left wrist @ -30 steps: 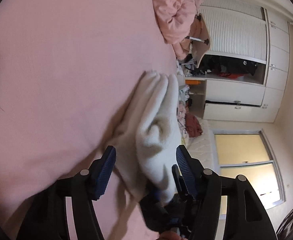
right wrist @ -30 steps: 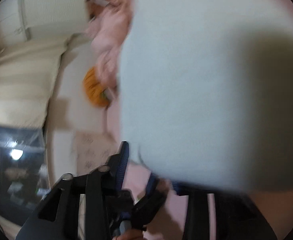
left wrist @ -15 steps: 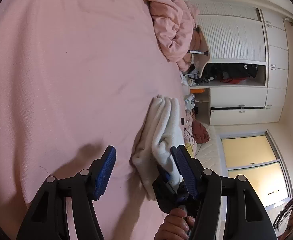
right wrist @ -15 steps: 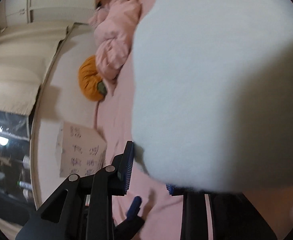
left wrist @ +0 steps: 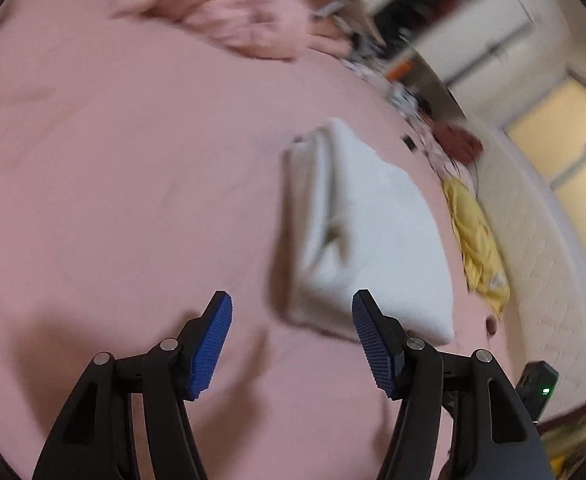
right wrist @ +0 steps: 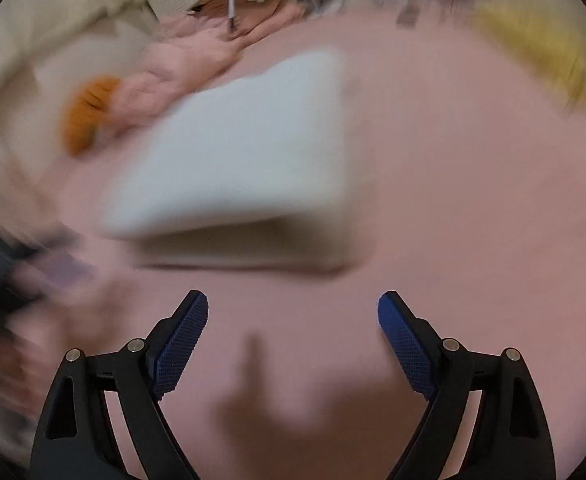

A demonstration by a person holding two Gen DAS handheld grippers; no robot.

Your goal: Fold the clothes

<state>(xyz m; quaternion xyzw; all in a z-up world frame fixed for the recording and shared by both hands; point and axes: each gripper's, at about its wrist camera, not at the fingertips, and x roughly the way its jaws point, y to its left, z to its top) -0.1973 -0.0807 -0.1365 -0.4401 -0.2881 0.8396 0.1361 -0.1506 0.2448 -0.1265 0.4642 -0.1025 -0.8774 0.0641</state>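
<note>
A: Where does the folded white garment (left wrist: 369,232) lie?

B: Flat on the pink bedsheet (left wrist: 113,180), just beyond the left gripper (left wrist: 291,340) and ahead of the right gripper (right wrist: 293,336), touching neither.

A: And the jaws?

B: Left: open, empty. Right: opening, nothing between the pads. Likely the fold is finished, so the garment is left resting as a compact stack.
</note>
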